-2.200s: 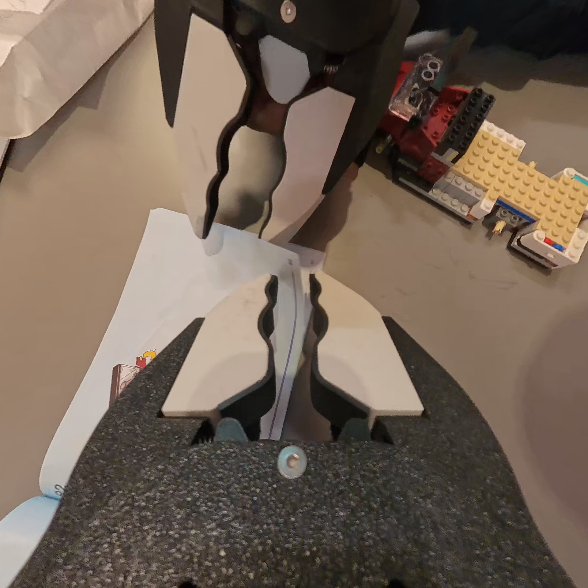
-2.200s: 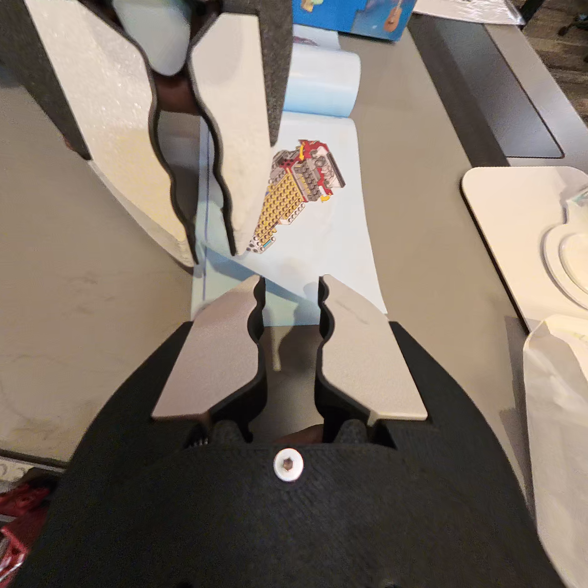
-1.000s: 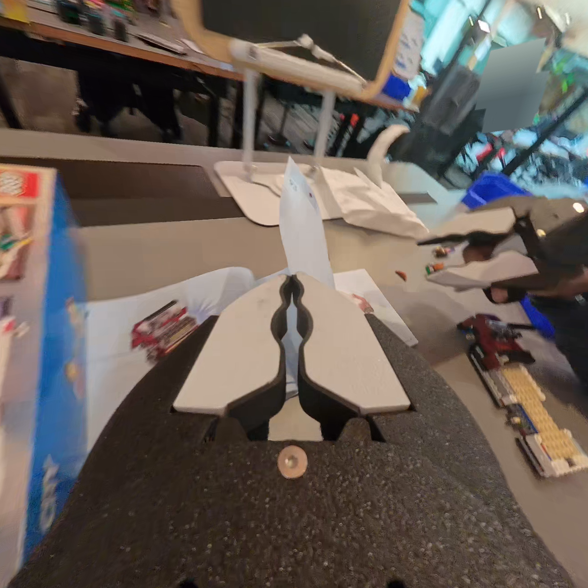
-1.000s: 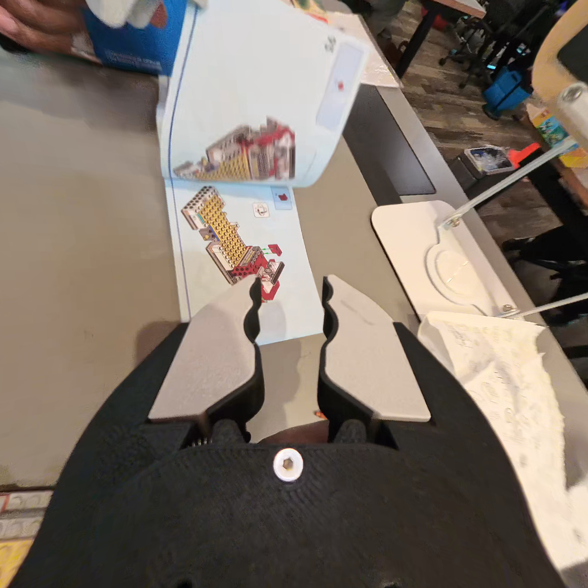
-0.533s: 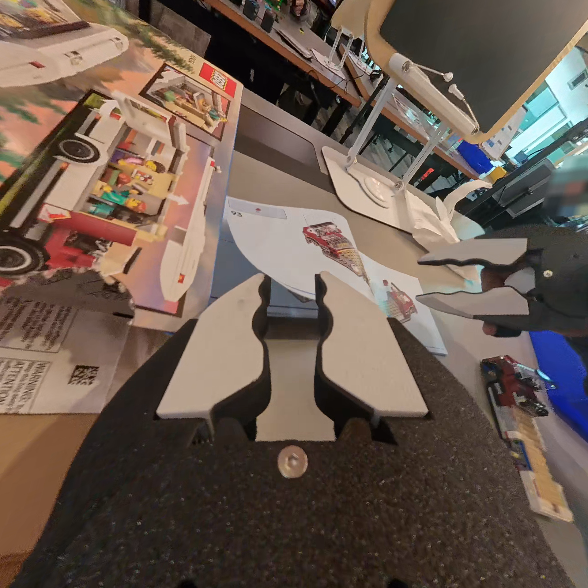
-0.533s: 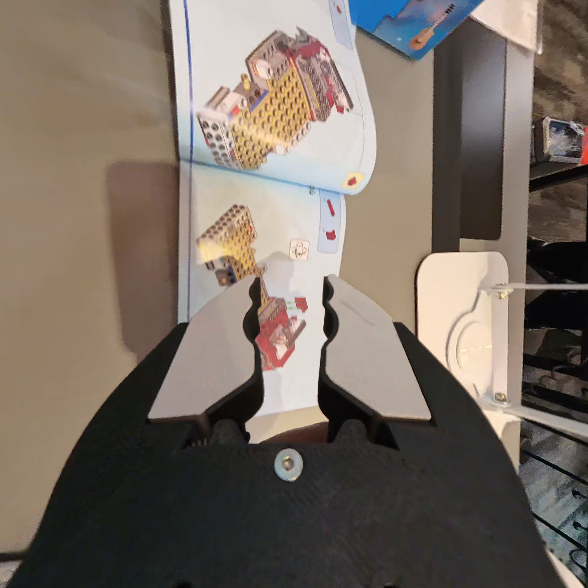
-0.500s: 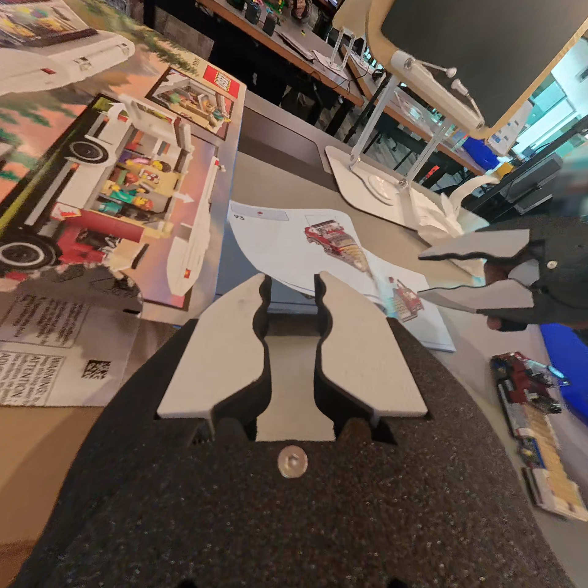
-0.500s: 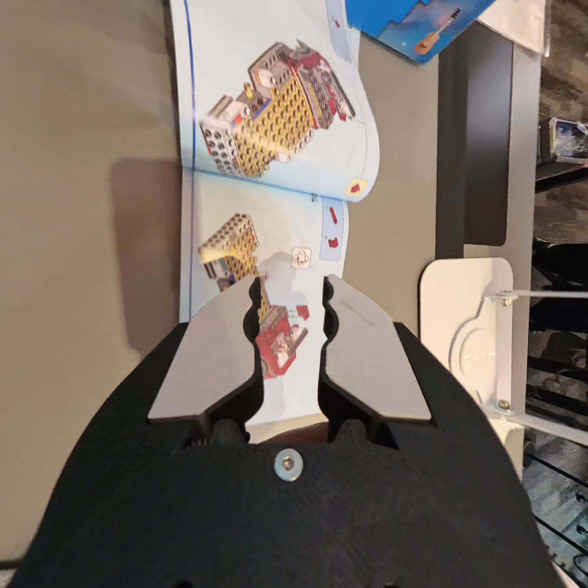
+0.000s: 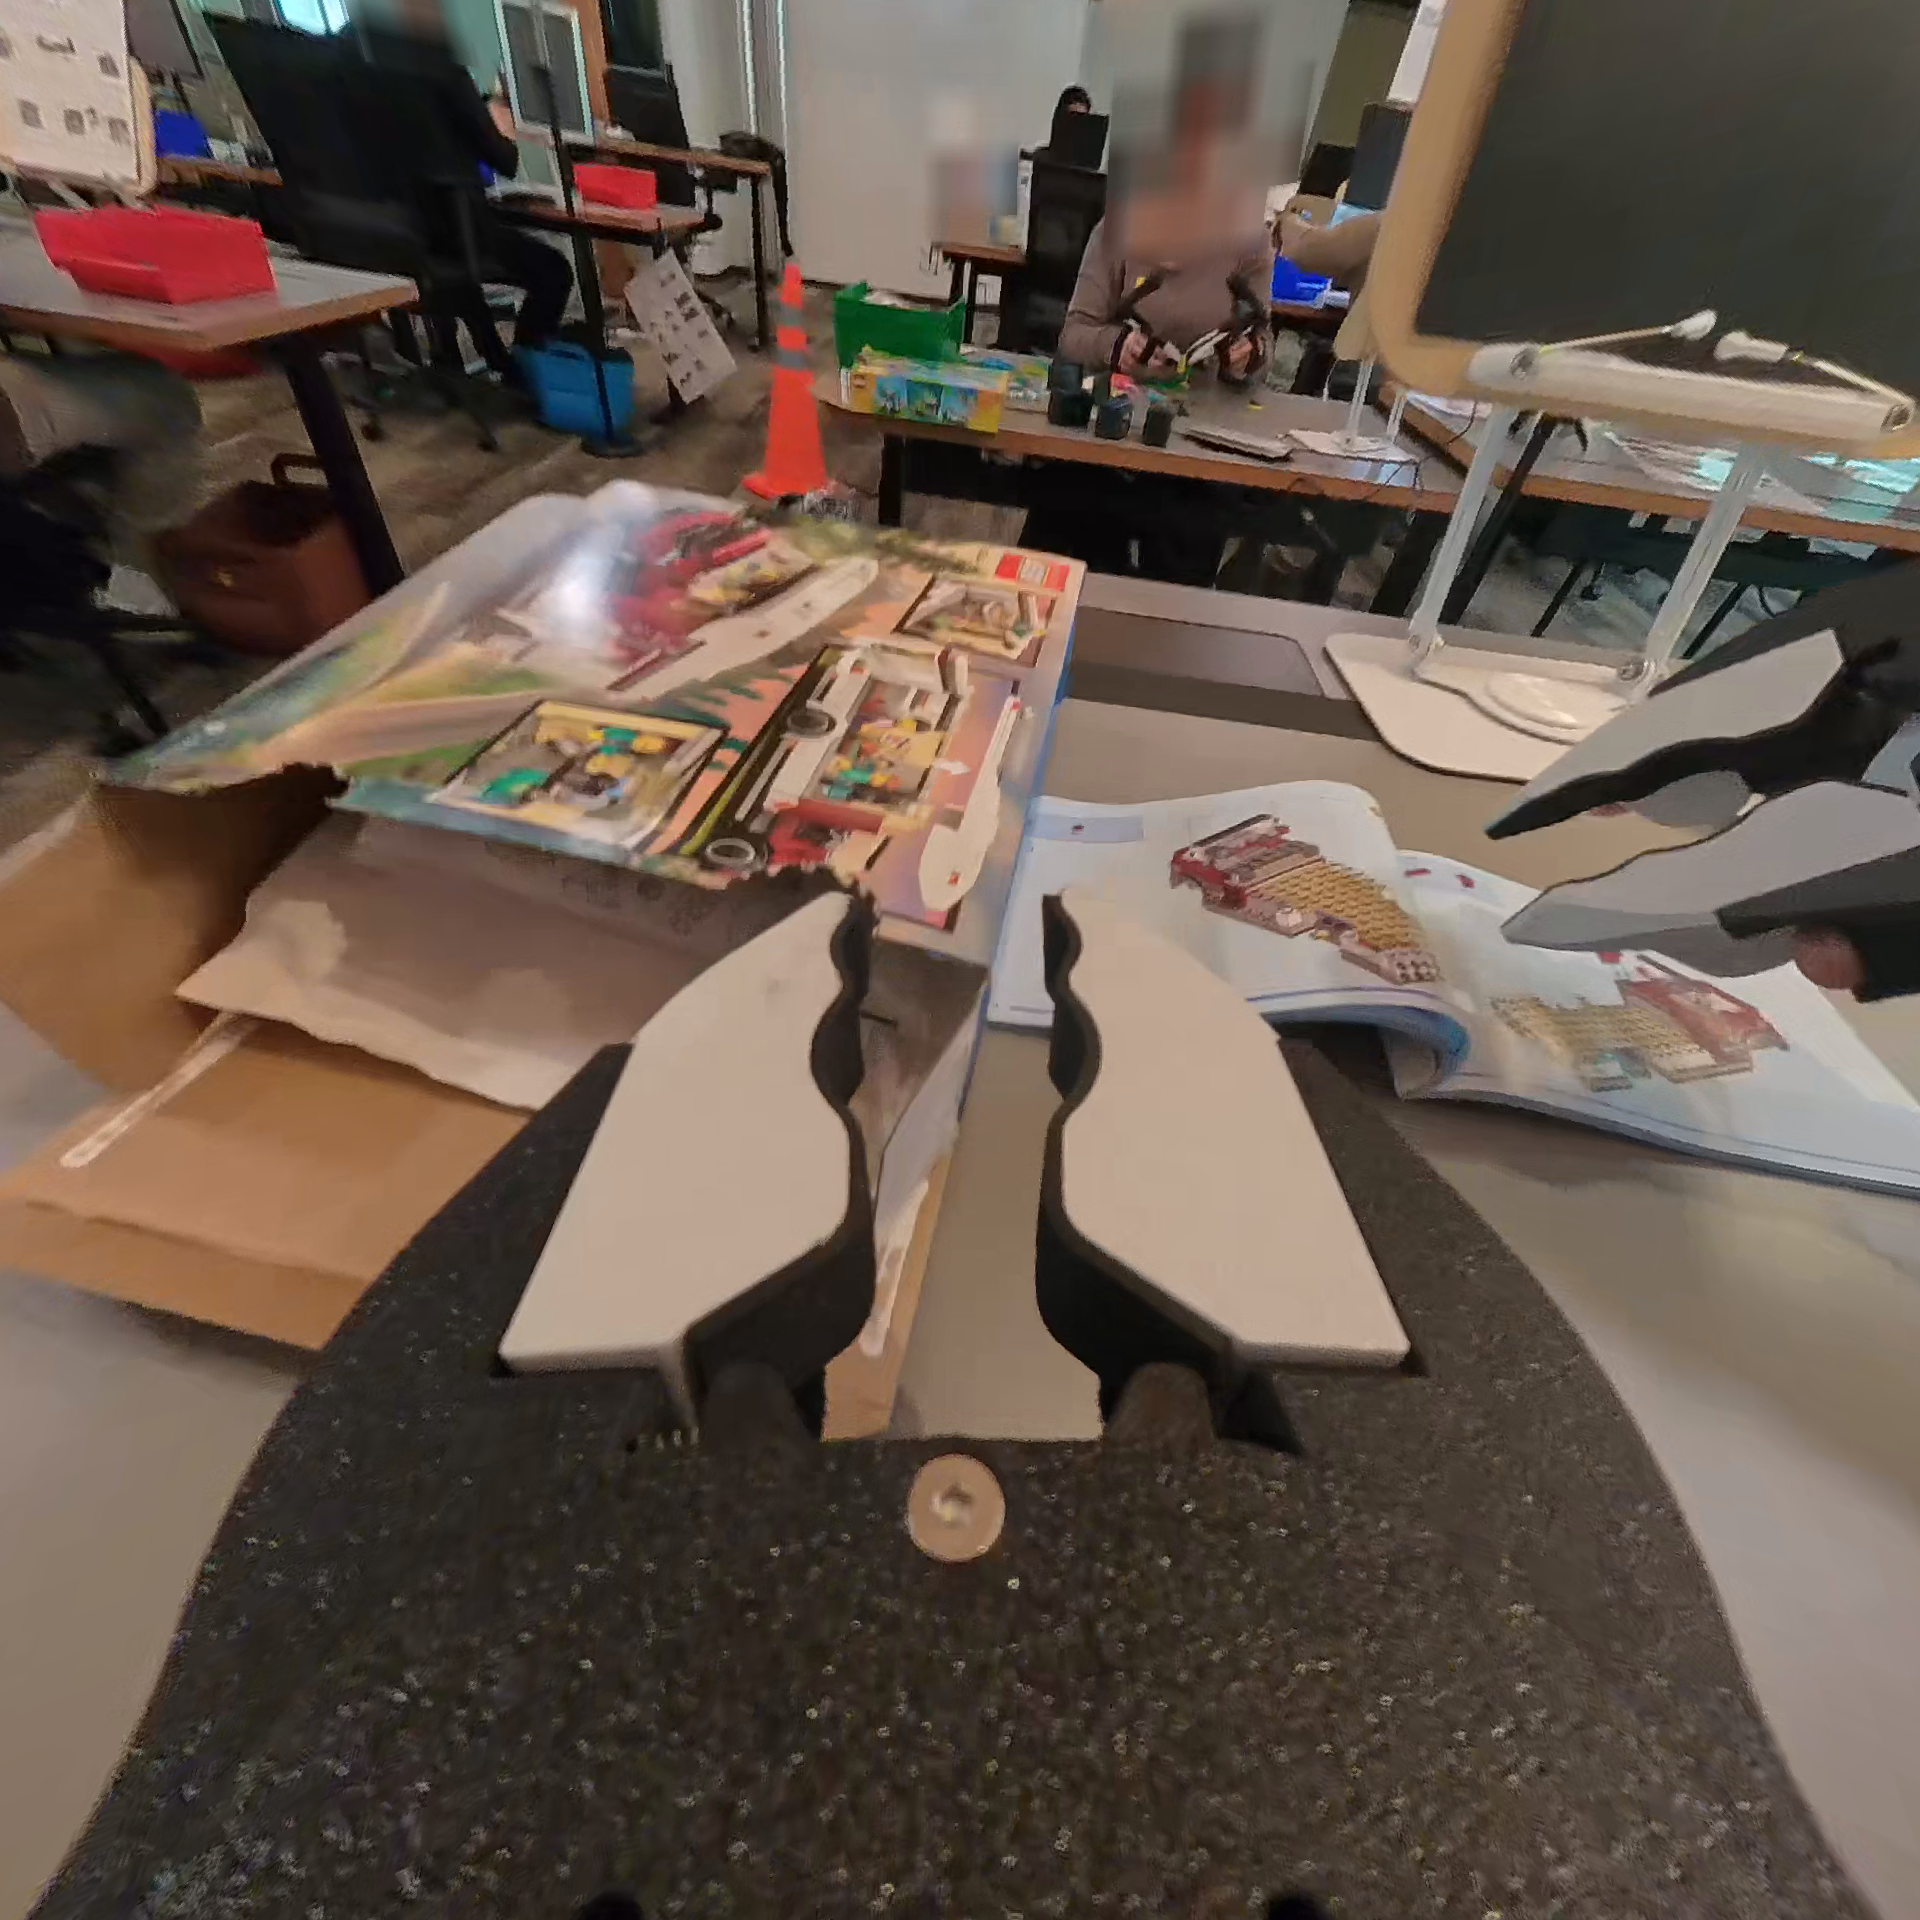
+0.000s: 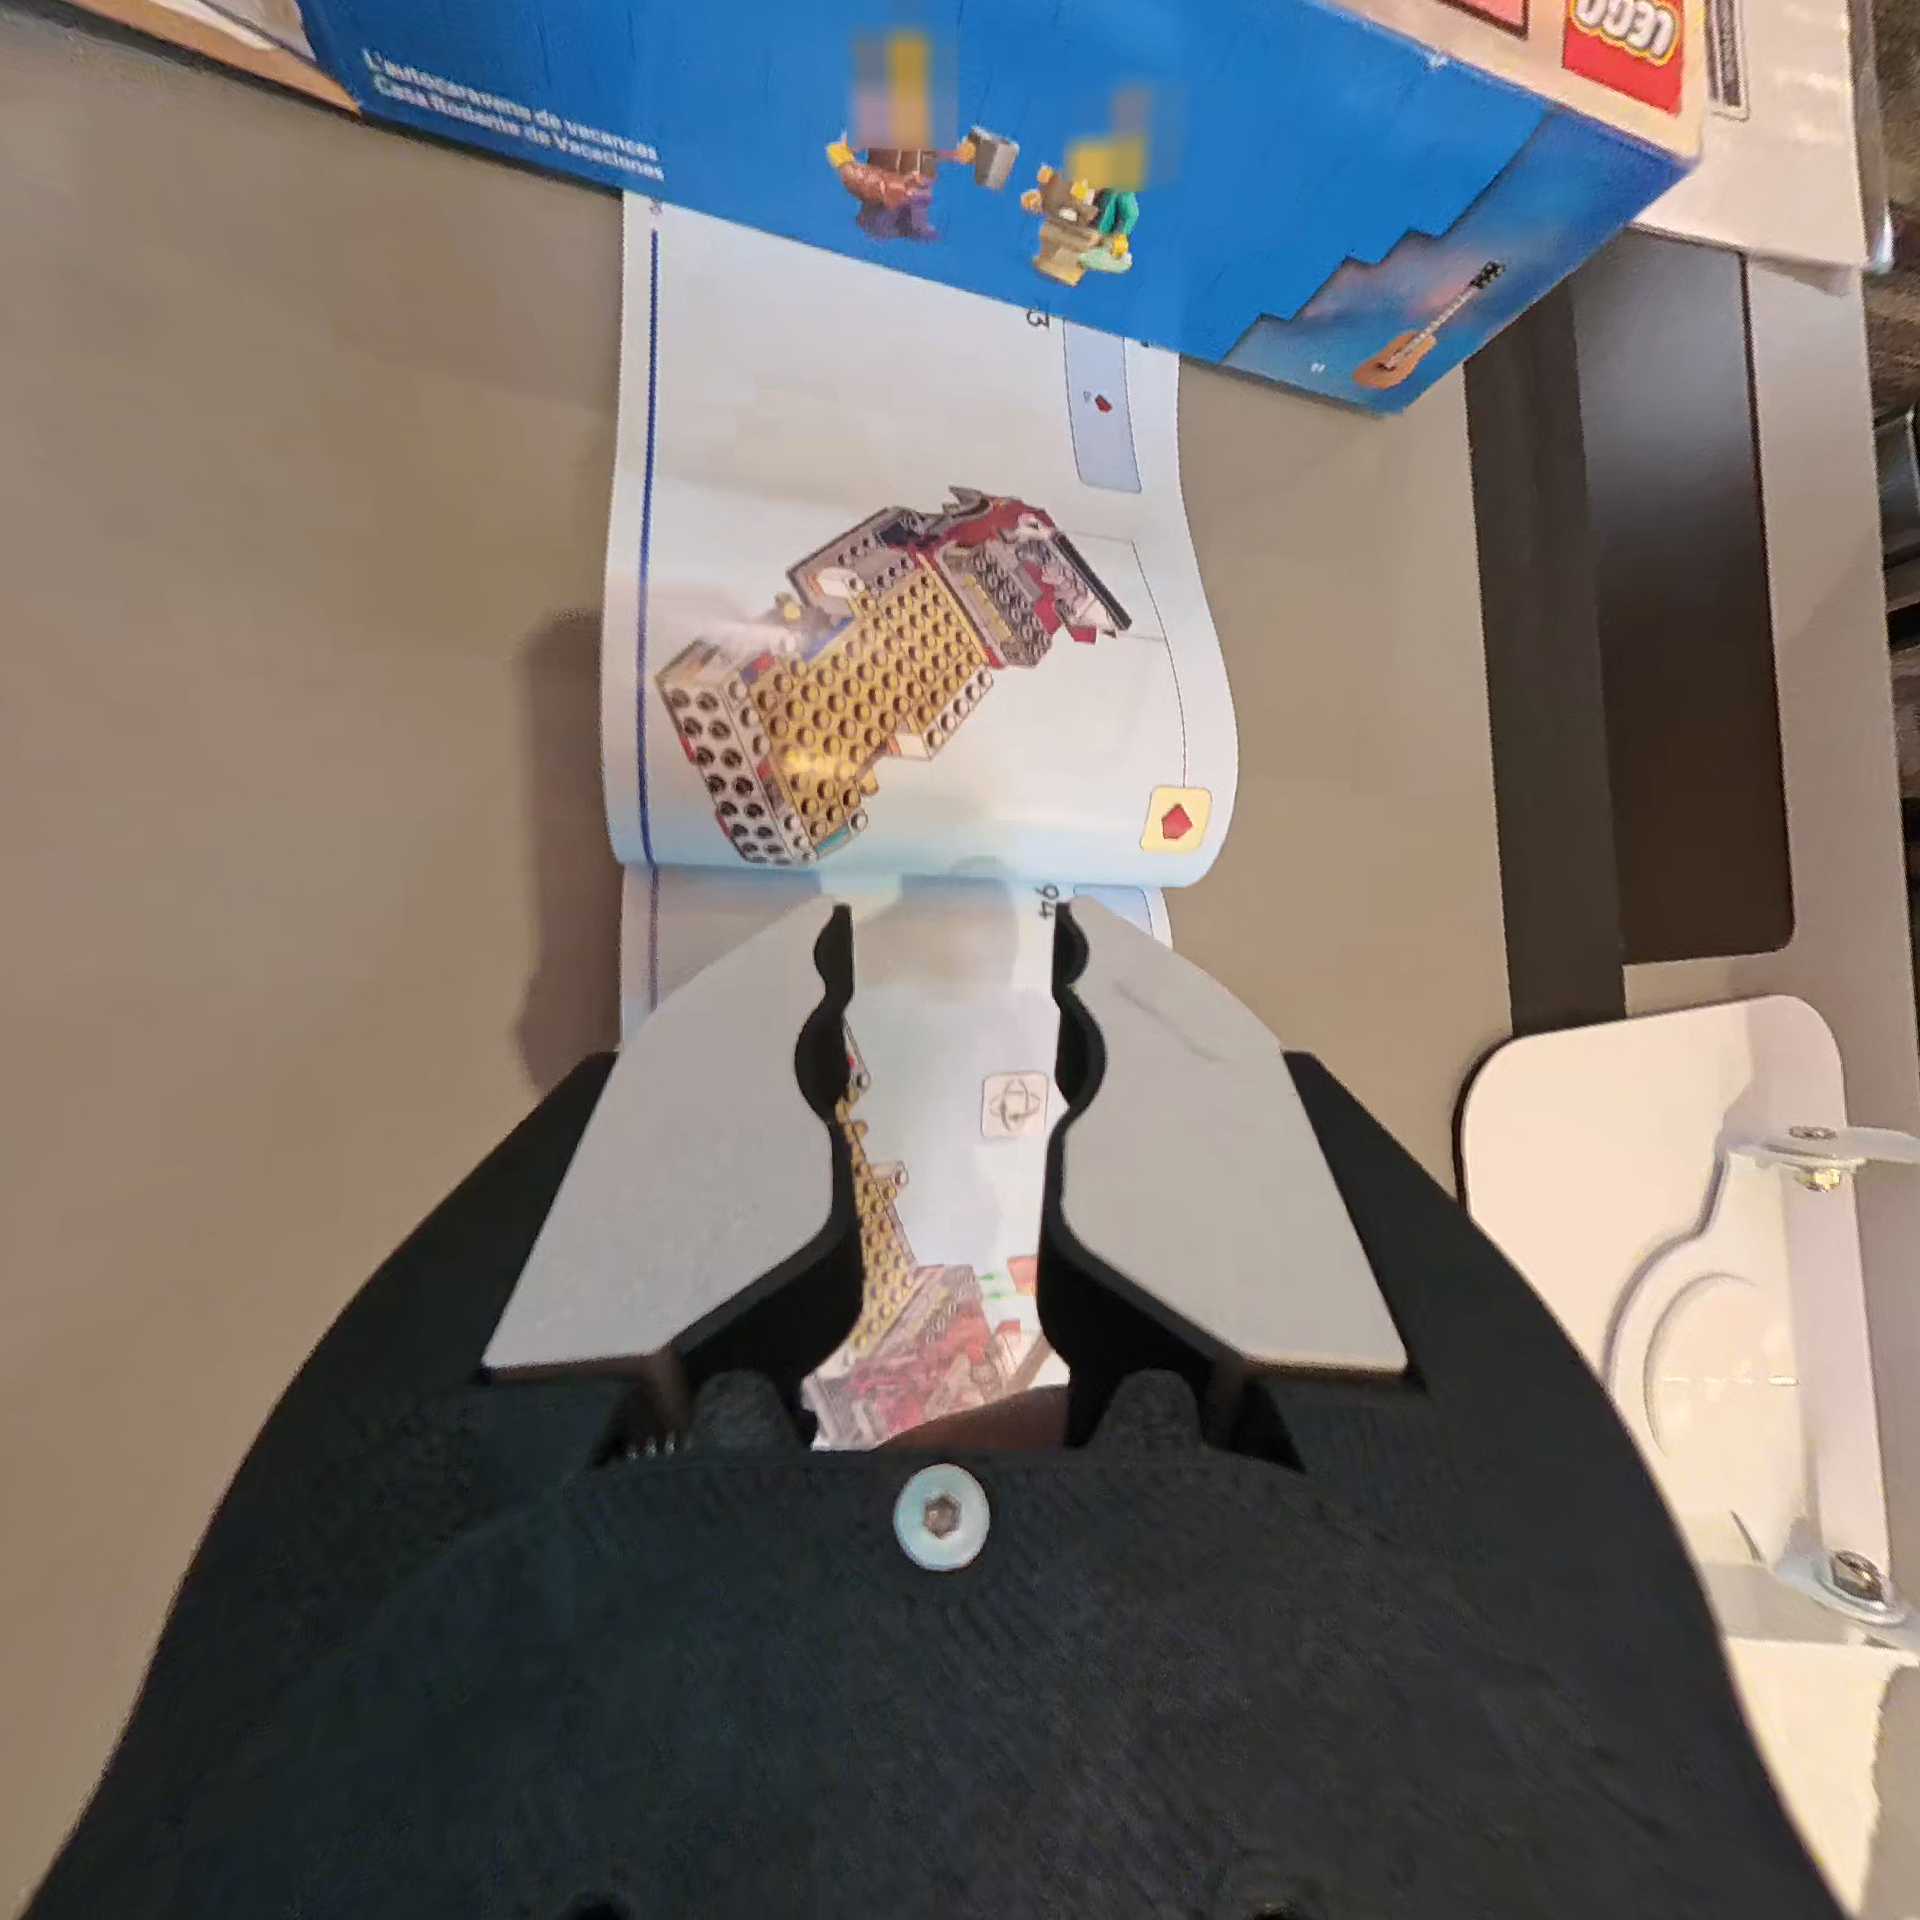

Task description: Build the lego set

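Note:
An open building-instruction booklet lies on the grey table, its left page curling up; it also shows in the right wrist view. My left gripper is open and empty, hovering near the corner of a torn toy box, left of the booklet. My right gripper is open and empty, held above the booklet's near page; it also shows at the right edge of the left wrist view, jaws apart over the booklet.
A blue toy box lies past the booklet. A white lamp base stands to the right, also in the left wrist view. Brown cardboard lies at the left. People sit at tables behind, near an orange cone. The left gripper's tips are roughly 20 cm from the right gripper's.
My left gripper was shut on a booklet page, carried it over to the left, then opened and let it go; the page now lies turned. My right gripper moved over the booklet, staying open.

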### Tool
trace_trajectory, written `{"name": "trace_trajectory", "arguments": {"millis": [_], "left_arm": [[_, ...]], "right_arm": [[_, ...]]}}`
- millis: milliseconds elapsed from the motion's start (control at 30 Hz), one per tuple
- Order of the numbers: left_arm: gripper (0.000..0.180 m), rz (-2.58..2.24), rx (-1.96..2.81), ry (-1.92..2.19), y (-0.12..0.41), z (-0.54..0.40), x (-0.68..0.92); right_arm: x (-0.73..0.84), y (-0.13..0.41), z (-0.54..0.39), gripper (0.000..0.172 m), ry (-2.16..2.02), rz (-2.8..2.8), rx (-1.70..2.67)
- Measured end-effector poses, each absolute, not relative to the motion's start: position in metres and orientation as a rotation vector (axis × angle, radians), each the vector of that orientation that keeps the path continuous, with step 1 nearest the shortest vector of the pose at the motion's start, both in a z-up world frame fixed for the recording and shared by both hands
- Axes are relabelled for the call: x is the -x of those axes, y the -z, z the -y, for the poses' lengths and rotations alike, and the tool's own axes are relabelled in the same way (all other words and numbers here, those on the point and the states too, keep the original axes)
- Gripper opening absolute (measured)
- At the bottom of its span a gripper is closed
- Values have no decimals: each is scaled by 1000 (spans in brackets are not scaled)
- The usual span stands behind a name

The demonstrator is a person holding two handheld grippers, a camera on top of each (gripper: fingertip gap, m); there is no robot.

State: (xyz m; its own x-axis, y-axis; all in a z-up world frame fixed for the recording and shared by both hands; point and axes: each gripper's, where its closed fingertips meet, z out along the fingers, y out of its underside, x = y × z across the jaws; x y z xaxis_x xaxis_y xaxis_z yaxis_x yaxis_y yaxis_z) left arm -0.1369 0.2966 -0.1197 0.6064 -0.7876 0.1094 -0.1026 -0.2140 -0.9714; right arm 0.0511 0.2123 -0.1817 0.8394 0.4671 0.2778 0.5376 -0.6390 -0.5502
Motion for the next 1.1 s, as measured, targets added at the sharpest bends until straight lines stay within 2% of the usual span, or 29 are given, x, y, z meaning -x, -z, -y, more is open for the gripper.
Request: {"name": "trace_trajectory", "arguments": {"millis": [167, 533, 833, 1100], "left_arm": [[34, -778, 1779, 896, 139, -289, 132], [35, -893, 1778, 916, 148, -275, 124], [35, -892, 1680, 967, 130, -266, 122], [32, -1082, 1594, 1070, 130, -230, 103]], "right_arm": [[-43, 192, -229, 37, 123, 724, 2397], [-30, 186, -237, 36, 82, 692, 2389], [-5, 173, -161, 35, 82, 474, 2416], [93, 190, -102, 33, -126, 351, 2400]]}}
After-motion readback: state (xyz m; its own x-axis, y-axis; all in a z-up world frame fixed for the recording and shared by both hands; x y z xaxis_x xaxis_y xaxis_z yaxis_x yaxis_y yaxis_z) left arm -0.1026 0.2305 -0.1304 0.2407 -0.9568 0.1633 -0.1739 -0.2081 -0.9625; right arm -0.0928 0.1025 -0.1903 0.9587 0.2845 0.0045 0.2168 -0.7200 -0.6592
